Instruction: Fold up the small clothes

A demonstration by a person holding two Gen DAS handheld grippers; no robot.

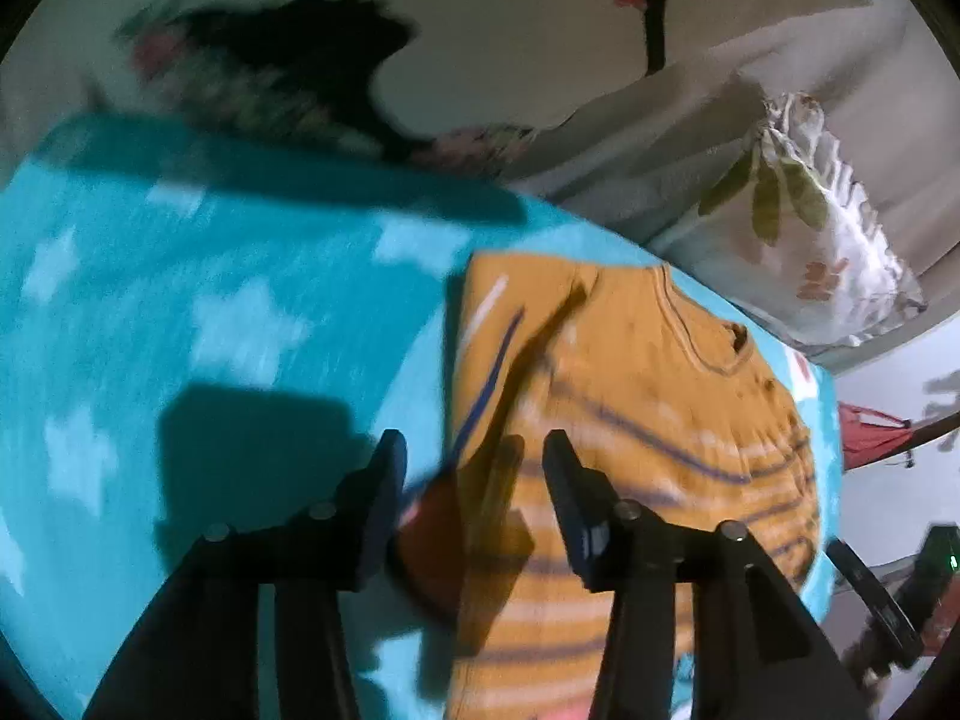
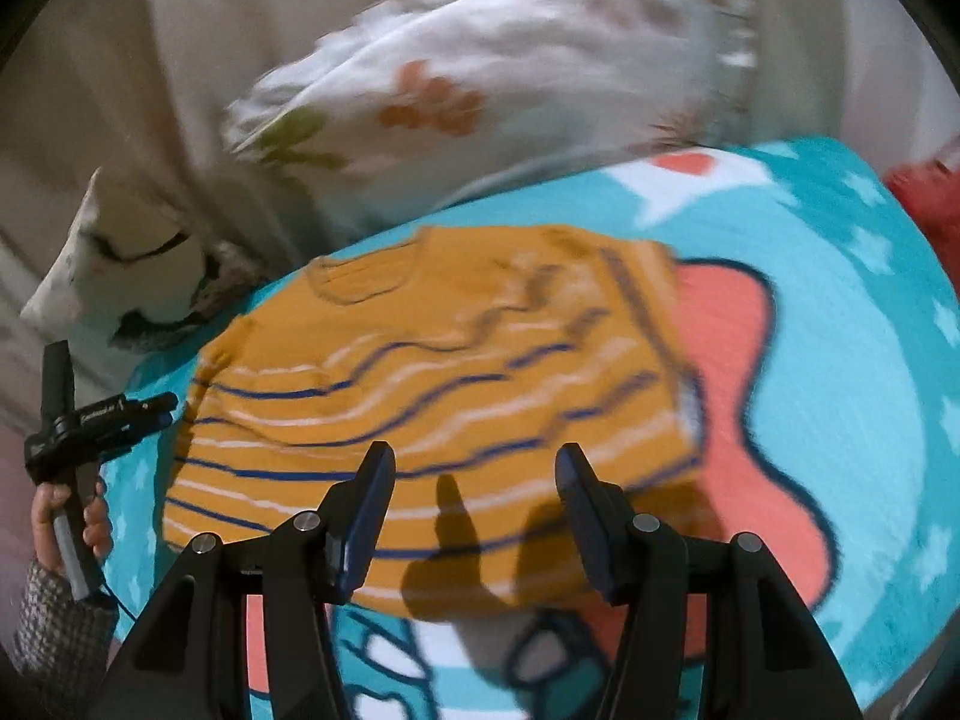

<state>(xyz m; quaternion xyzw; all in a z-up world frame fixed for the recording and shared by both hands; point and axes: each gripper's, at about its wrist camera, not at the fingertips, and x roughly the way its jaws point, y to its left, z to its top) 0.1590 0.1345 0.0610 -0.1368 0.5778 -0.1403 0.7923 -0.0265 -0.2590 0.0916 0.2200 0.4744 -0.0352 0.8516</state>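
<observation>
A small mustard-yellow sweater (image 1: 636, 420) with navy and white stripes lies on a turquoise blanket (image 1: 180, 312). Its sleeves are folded in, neck away from me. My left gripper (image 1: 474, 450) is open and empty, hovering over the sweater's left edge. In the right wrist view the sweater (image 2: 432, 372) fills the middle. My right gripper (image 2: 474, 462) is open and empty above the sweater's near hem. The left gripper (image 2: 90, 420) and the hand holding it show at the far left of that view.
A white floral pillow (image 2: 480, 96) lies behind the sweater against a beige sheet (image 2: 180, 30). The pillow (image 1: 804, 222) also shows in the left wrist view. The blanket (image 2: 840, 360) has coral and white cartoon print. A red object (image 2: 930, 204) sits at the right edge.
</observation>
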